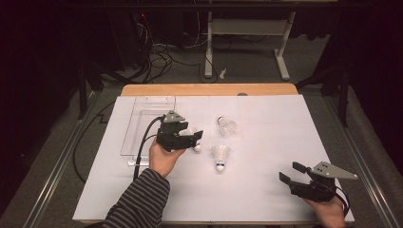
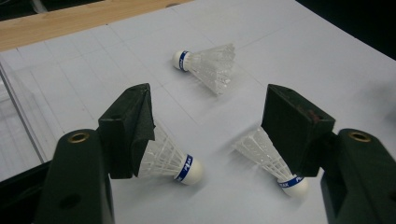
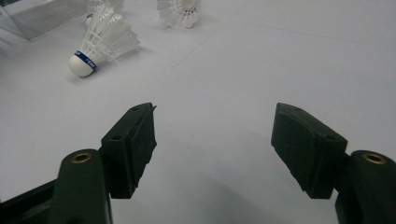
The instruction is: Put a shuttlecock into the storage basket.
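I held the left tool wide open over the table, one shuttlecock just inside its left jaw, ready for grasping. Two shuttlecocks lay beyond. The right tool waited wide, empty, well apart.

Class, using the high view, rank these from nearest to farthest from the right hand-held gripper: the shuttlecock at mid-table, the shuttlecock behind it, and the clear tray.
1. Mid-table shuttlecock, left of the right hand-held gripper.
2. Rear shuttlecock, farther back.
3. Clear tray, far left.

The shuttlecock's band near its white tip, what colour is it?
Blue, clearest in the left gripper view on the nearest shuttlecock.
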Available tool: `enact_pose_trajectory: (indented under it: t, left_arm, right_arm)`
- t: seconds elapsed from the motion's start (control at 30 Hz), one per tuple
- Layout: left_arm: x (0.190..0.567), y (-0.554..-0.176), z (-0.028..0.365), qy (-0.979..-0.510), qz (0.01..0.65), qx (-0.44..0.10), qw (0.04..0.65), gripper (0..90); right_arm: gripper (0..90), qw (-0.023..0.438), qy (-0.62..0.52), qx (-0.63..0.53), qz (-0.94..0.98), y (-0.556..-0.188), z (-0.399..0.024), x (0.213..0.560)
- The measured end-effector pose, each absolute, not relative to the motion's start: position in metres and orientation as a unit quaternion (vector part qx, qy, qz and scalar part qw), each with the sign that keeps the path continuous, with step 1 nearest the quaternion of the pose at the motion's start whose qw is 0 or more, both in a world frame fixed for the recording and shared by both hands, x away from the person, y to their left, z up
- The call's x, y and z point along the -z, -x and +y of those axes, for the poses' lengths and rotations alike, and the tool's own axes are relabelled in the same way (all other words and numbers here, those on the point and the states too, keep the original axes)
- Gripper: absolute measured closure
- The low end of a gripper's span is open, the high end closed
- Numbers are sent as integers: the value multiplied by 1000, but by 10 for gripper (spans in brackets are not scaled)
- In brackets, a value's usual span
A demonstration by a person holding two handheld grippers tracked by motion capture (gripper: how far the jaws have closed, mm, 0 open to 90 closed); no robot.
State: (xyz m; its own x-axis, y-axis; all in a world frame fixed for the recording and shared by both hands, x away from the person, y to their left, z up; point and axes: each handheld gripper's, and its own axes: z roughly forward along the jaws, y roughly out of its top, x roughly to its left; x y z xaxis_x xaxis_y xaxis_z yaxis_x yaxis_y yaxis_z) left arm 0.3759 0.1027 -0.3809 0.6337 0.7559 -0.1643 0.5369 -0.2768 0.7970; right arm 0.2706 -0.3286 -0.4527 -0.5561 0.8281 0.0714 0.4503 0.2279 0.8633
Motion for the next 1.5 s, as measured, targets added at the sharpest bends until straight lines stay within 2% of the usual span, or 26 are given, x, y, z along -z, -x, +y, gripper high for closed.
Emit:
enact_pose_trajectory:
  t: [0.43, 1.03, 1.5]
  left_arm:
    - [379, -387, 96, -799, 416, -121, 417, 343]
    - [371, -405, 89, -826, 427, -106, 352, 343]
    - [371, -424, 88, -842, 437, -77, 306, 363]
  right_arm:
    - [313, 207, -422, -455, 756, -271, -328, 453]
    - [313, 204, -423, -455, 757, -271, -328, 453]
    - [313, 205, -423, -456, 756, -271, -329, 453]
